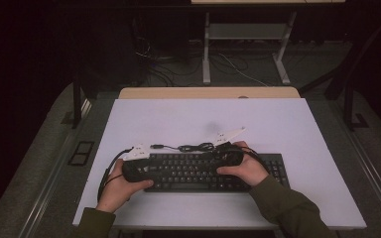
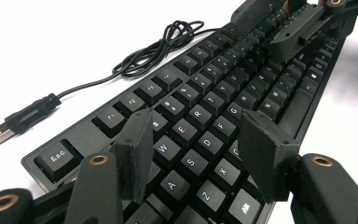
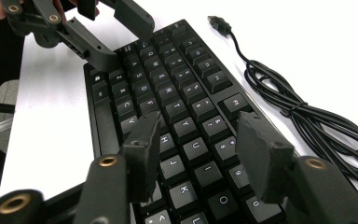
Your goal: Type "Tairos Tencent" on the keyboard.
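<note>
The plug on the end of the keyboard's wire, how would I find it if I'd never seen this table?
Start at the white table and find the black keyboard near its front edge. Behind the keyboard lies its black cable, bunched in loose loops, with one straight tail running left. The plug ends that tail: a small black grip with a flat silver metal tip, the one shiny part.

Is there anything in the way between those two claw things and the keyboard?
Nothing visible. The left gripper and the right gripper both hang with open jaws right over the keys of the keyboard. Its cable lies coiled on the table behind it, clear of both.
</note>
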Demonstrator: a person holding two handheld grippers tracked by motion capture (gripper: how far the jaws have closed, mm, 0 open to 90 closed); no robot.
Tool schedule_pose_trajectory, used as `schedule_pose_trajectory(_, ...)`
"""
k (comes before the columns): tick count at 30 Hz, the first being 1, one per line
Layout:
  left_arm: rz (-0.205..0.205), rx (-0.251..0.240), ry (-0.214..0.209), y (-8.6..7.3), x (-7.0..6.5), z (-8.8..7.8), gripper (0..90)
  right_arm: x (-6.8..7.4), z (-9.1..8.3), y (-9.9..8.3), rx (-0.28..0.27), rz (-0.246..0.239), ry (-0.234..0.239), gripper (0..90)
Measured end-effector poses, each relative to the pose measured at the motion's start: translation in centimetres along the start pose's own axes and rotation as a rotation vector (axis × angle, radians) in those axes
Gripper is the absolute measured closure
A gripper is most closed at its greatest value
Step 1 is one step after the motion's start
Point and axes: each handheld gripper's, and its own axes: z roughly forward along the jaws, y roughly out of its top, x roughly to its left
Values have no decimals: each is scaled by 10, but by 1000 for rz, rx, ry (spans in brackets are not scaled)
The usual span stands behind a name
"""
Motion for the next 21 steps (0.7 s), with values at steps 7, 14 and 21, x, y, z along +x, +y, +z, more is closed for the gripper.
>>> schedule_pose_trajectory(7,-1,-3,-7,3,-1,0,451,-1,-2,-1,-11,12,-1,465)
schedule_pose_trajectory(14,1,-9,-13,8,-1,2,484,-2,-5,0,-23,13,2,460)
schedule_pose_trajectory(21,17,-4,-23,16,-3,8,602,-4,-7,0,-28,17,-5,458)
